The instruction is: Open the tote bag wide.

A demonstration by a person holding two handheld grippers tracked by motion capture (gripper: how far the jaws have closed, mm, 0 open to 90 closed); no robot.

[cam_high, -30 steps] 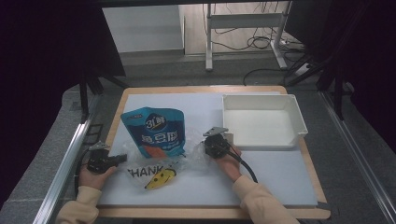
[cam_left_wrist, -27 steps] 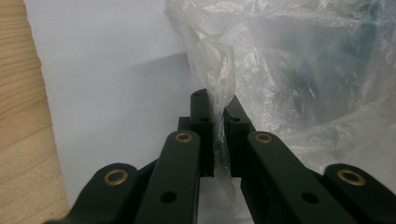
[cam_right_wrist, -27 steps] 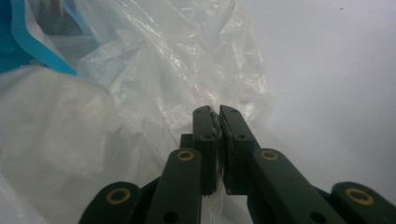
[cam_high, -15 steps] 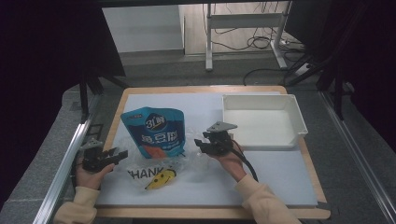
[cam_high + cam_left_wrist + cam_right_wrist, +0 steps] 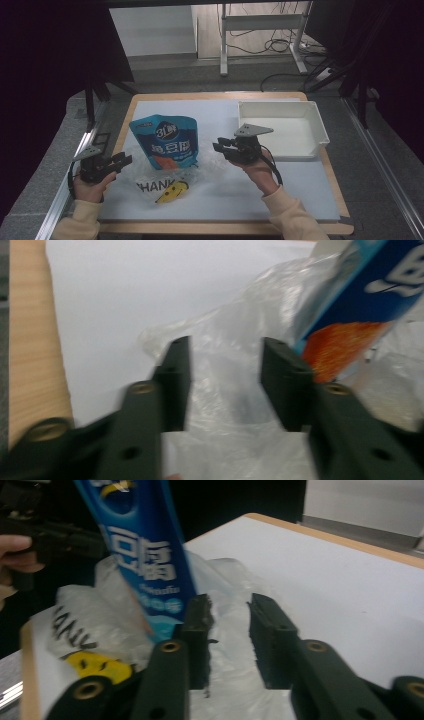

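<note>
A blue snack pouch [image 5: 167, 140] leans on a clear plastic bag [image 5: 165, 187] printed with "THANK" and a yellow smiley, on the white mat. My left gripper [image 5: 125, 160] hovers at the bag's left edge. Its jaws have just been closing but stand apart. In the left gripper view [image 5: 225, 347] the plastic bag [image 5: 240, 305] and the pouch [image 5: 370, 280] lie beyond the jaws, and nothing is pinched. My right gripper [image 5: 218, 146] hangs at the bag's right side. Its jaws have also just been closing, with a gap left [image 5: 230, 602] over the crumpled bag [image 5: 80, 625] beside the pouch [image 5: 145, 545].
A white tray [image 5: 320, 130] stands at the right back of the mat, just behind the right gripper. The wooden table edge [image 5: 117, 135] frames the mat, with a metal rail along the left side. Bare mat lies in front of and behind the bag.
Both hands have lifted off the table. Both pairs of jaws were shut at the bag's edges a second ago and now stand apart, clear of the plastic.
</note>
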